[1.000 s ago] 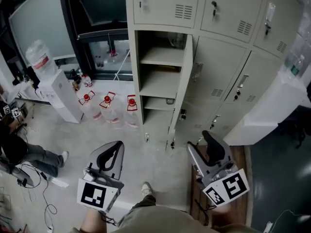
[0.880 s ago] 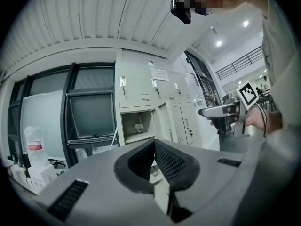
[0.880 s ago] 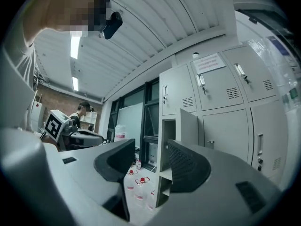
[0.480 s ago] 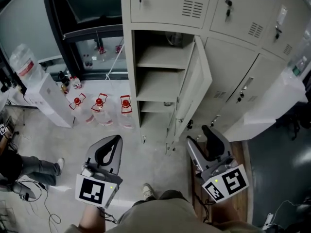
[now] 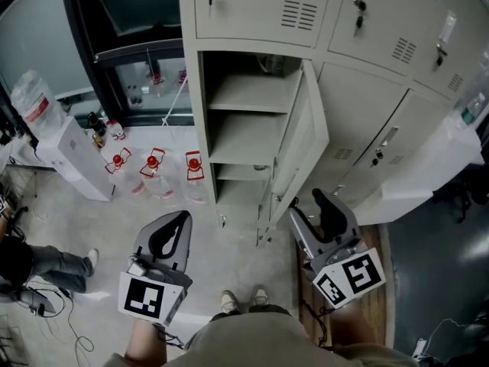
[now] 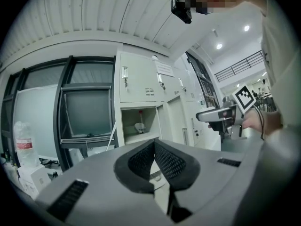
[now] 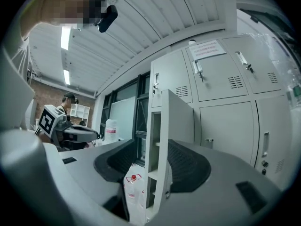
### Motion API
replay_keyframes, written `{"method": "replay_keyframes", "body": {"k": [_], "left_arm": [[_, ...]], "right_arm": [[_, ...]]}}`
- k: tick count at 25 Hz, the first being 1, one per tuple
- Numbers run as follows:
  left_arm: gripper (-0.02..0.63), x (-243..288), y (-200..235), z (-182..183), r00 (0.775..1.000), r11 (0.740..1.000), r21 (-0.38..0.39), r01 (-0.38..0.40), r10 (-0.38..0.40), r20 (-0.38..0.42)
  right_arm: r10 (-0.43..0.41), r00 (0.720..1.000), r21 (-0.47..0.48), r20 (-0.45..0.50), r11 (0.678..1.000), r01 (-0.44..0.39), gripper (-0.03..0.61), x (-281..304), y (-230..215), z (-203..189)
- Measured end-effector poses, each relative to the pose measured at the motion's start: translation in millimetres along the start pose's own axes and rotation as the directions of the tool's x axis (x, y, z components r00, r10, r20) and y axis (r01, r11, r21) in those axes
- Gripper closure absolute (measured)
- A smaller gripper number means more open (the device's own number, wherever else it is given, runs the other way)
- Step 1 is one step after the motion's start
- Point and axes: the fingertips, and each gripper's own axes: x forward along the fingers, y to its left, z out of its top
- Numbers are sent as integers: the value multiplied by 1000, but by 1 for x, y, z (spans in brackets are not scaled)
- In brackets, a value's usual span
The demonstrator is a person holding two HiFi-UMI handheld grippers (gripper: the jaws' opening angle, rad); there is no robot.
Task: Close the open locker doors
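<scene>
A bank of beige lockers (image 5: 367, 21) stands ahead. One tall locker (image 5: 241, 132) is open and shows its shelves. Its door (image 5: 304, 140) hangs out toward me on right-side hinges. My right gripper (image 5: 317, 199) is open, level, just short of the door's lower part and not touching it. In the right gripper view the door's edge (image 7: 157, 149) shows in line between the open jaws of my right gripper (image 7: 153, 145). My left gripper (image 5: 183, 220) is shut and empty, held in front of the open locker's left side. In the left gripper view the tips of my left gripper (image 6: 154, 142) meet.
Several red-capped water bottles (image 5: 153, 167) stand on the floor left of the locker. A white dispenser (image 5: 69, 155) with a large bottle (image 5: 34, 102) sits further left. A seated person's legs (image 5: 38, 258) and cables lie at the left edge. A white cabinet (image 5: 428, 167) is at right.
Both grippers have moved forward toward the lockers, and the open locker looms larger. The door still hangs open. The left gripper stays shut, the right stays open.
</scene>
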Motion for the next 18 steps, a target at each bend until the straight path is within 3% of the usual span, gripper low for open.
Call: {"method": "replay_keyframes", "body": {"k": [9,18], "left_arm": [[607,25,2,2,1000,1000,4,-30,30,8],[607,54,-11,-22,999,1000,-12,-1,0,-39]], "right_arm": [[-24,999,7,-20,1000,24,330,33,-27,-13],[-38,994,37,-104,998,42,328,57,-38,-54]]}}
